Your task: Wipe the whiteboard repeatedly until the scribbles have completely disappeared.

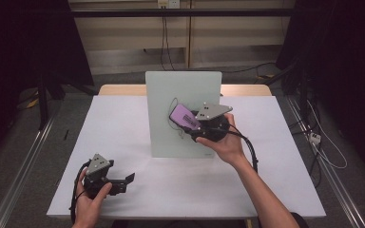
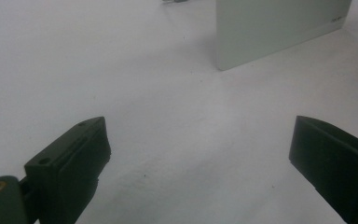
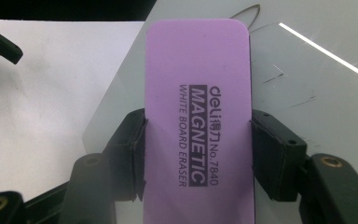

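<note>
At the frame's centre, the right tongs pinch the purple magnetic whiteboard eraser by its long edges, over the whiteboard. It looks light, stiff-backed, and may cling magnetically. Lower left, the left tongs hang spread above the surface.

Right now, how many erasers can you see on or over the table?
1. The purple eraser is clamped in the right gripper, held over the whiteboard lying on the table. Nothing suggests another is hidden.

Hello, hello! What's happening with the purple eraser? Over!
Right gripper shut on purple whiteboard eraser, over the whiteboard. Left gripper open, empty, low over the table. Pen marks on board, nothing blocking.
</note>
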Motion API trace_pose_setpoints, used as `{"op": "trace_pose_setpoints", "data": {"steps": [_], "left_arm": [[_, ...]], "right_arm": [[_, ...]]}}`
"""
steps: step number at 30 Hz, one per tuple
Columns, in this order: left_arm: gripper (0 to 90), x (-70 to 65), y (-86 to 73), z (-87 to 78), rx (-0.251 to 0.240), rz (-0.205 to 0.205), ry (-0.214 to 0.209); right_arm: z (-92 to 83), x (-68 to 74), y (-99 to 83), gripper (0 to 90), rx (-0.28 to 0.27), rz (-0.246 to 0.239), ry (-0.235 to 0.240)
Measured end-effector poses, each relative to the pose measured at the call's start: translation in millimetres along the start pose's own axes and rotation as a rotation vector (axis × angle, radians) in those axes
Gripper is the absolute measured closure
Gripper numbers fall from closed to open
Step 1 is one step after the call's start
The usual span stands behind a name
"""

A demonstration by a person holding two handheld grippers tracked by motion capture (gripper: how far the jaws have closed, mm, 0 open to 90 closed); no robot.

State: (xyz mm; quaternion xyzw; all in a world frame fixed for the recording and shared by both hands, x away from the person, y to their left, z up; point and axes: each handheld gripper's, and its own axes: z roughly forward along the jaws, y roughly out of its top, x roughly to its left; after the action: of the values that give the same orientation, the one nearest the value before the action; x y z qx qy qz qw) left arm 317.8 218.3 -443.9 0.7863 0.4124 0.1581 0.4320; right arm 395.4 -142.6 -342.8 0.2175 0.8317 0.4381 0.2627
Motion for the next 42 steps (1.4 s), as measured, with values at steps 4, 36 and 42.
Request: {"op": "trace_pose_setpoints", "data": {"steps": [4,36,42], "left_arm": [[4.9,0.0,0.0,-0.1,0.001,0.001,0.000],[5.0,-1.2,0.1,0.6,0.001,0.006,0.002],[5.0,-0.4,-0.1,0.4,0.000,0.003,0.003]], "right_arm": [[-3.4,-3.5,3.3,41.8,0.001,-0.007,-0.008],[5.3,10.5,-4.4,41.8,0.056,-0.041,-0.013],[10.5,13.8,-7.8,41.8,0.062,-0.025,0.021]]}}
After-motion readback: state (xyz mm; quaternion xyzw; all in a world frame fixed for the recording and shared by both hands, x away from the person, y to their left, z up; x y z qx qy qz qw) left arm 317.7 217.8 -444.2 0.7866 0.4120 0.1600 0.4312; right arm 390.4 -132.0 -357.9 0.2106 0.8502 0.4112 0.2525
